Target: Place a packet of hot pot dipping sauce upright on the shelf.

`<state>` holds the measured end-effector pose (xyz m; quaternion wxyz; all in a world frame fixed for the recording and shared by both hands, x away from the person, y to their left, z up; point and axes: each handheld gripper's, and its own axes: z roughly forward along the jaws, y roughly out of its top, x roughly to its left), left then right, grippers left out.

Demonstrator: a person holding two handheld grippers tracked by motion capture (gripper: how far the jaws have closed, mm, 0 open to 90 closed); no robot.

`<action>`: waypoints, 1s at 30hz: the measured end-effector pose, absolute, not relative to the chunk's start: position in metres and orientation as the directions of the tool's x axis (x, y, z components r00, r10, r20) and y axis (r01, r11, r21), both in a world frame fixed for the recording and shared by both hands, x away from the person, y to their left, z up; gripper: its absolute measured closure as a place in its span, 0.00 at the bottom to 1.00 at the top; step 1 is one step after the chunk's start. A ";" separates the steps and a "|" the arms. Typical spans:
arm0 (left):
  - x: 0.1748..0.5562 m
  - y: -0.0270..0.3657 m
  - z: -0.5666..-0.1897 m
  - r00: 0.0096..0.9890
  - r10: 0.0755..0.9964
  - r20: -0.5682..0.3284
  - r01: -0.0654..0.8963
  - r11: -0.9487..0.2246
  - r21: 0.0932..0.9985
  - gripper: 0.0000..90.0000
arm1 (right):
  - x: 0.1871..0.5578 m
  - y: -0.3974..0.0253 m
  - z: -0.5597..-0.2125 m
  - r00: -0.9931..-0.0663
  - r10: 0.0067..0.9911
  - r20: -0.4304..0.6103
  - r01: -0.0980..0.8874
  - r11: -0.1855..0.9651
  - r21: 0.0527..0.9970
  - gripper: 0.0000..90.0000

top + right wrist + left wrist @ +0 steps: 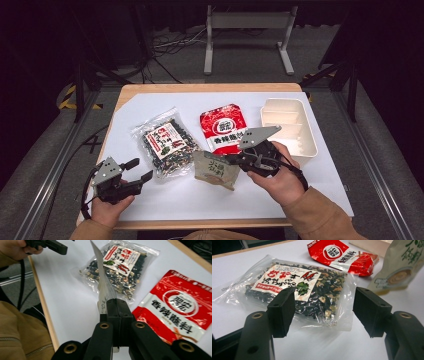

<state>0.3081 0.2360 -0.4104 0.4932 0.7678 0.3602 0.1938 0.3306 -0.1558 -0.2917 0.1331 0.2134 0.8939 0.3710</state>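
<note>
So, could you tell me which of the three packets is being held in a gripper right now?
The beige packet with green writing: the right gripper is shut on its edge. The clear packet and the red packet lie flat, untouched, on the table.

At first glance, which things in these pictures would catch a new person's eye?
Probably the red sachet at the table's middle, beside the clear bag of dark dried mix. Next, the right gripper, shut on the beige packet and holding it off the table. The left gripper waits open near the clear bag.
</note>
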 end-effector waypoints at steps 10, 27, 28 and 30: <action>0.308 0.238 -0.410 0.662 0.747 -0.055 0.359 -0.252 0.899 0.39 | 0.338 -0.174 -0.274 -0.844 0.522 -0.120 0.278 0.619 0.735 1.00; 0.308 0.239 -0.410 0.657 0.751 -0.062 0.364 -0.244 0.899 0.38 | 0.362 -0.200 -0.244 -0.850 0.498 -0.169 0.223 0.632 0.742 1.00; 0.308 0.239 -0.411 0.655 0.753 -0.064 0.366 -0.242 0.899 0.38 | 0.364 -0.202 -0.242 -0.852 0.498 -0.162 0.229 0.631 0.741 1.00; 0.308 0.239 -0.411 0.656 0.752 -0.069 0.369 -0.239 0.898 0.38 | 0.368 -0.205 -0.239 -0.856 0.492 -0.158 0.229 0.634 0.739 1.00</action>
